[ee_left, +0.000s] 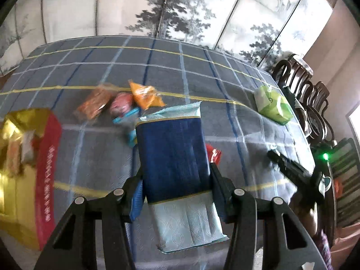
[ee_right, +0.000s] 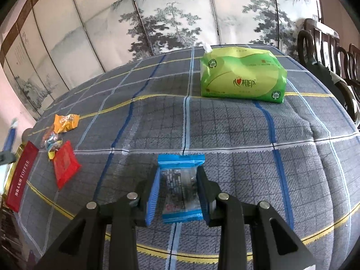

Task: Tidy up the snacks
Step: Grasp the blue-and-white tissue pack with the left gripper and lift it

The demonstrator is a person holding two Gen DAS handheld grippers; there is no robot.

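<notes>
Left wrist view shows our left gripper pinching a dark blue snack pack by its two long sides, its pale blue sealed ends sticking out in front of the fingers and behind them. The pack hangs above the middle of the checked tablecloth, lifted clear of it as far as we can judge. At the left edge of the table stands the red and gold box, open at the top with some packets inside (the picture is blurred there, so we cannot say which ones).

In the right wrist view our right gripper has its fingers closed on a small light blue packet, near the front edge of the cloth; whether it rests on the cloth or is raised we cannot tell.

We judge the step to be carrying the blue pack to the box. To do it well we should keep the squeeze steady, because the wrapper is soft and slippery, and bring it over the open top before we let go. The loose pile of small snacks lies between the pack and the far edge, so we should pass in front of it. The green tissue pack sits near the far right corner, well apart from our path.
</notes>
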